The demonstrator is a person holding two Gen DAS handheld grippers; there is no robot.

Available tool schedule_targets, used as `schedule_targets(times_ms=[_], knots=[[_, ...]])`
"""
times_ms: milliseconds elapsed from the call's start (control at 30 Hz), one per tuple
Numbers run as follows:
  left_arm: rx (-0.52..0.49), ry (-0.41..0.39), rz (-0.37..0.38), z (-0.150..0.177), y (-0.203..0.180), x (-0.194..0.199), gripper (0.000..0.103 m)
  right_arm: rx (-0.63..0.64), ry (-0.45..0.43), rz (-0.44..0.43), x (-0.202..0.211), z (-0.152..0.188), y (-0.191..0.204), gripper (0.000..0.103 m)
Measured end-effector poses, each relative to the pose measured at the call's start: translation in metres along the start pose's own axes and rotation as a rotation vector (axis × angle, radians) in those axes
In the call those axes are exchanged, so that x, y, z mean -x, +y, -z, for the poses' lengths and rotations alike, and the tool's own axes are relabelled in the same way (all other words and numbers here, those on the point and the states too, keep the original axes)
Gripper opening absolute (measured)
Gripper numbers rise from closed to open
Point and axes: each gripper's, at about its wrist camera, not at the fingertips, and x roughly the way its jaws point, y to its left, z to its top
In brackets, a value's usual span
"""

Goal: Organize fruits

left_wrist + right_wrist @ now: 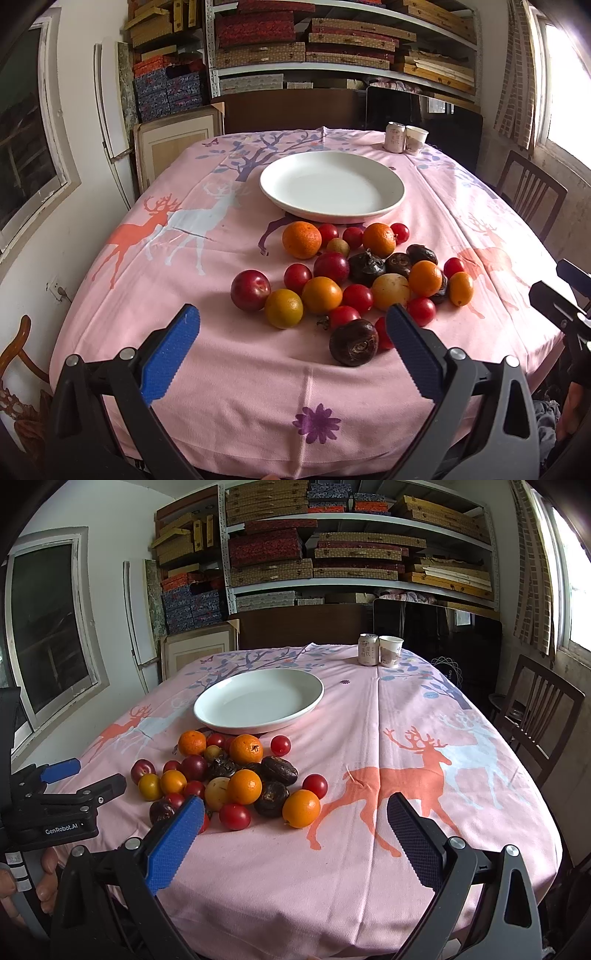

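A pile of fruit [354,273] lies on the pink tablecloth: oranges, red cherry tomatoes, plums, yellow fruits and dark water chestnuts. It also shows in the right wrist view [232,779]. An empty white plate [331,185] stands just behind the pile, and shows in the right wrist view too [258,701]. My left gripper [291,347] is open and empty, above the table in front of the pile; a dark water chestnut [353,342] lies by its right finger. My right gripper [295,830] is open and empty, right of the pile, near an orange [301,808].
A drink can [394,137] and a paper cup [415,139] stand at the table's far right. A wooden chair [539,716] is at the right side. Shelves of boxes [332,546] fill the back wall. The left gripper's body [55,805] shows at the right view's left edge.
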Motion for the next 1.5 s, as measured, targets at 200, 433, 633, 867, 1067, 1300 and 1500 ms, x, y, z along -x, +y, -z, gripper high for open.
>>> schedule_targets(times_ms=[200, 433, 633, 867, 1067, 1300, 1500], knots=[[0.003, 0.002, -0.002, 0.0001, -0.0014, 0.0003, 0.099, -0.005, -0.006, 0.01, 0.0014, 0.0018, -0.0001, 0.099], [0.001, 0.001, -0.001, 0.0001, -0.0011, 0.0007, 0.099, 0.0, -0.004, 0.006, -0.0002, 0.0023, -0.0003, 0.099], [0.003, 0.0, -0.001, 0.0001, -0.001, 0.0006, 0.099, 0.002, -0.002, 0.004, -0.0005, 0.0023, 0.0006, 0.099], [0.0, -0.001, -0.005, 0.0003, -0.0014, 0.0009, 0.099, -0.005, -0.002, 0.006, -0.0007, 0.0029, -0.0013, 0.099], [0.001, -0.001, -0.005, 0.0, -0.0015, 0.0021, 0.099, 0.008, 0.005, 0.001, -0.0014, 0.0032, 0.0019, 0.099], [0.003, -0.001, -0.004, -0.0004, -0.0009, 0.0034, 0.099, 0.015, 0.005, -0.005, 0.0006, 0.0014, 0.0039, 0.099], [0.003, -0.002, -0.004, -0.0009, 0.0003, 0.0038, 0.099, 0.02, 0.002, -0.005, 0.0024, 0.0001, 0.0054, 0.099]])
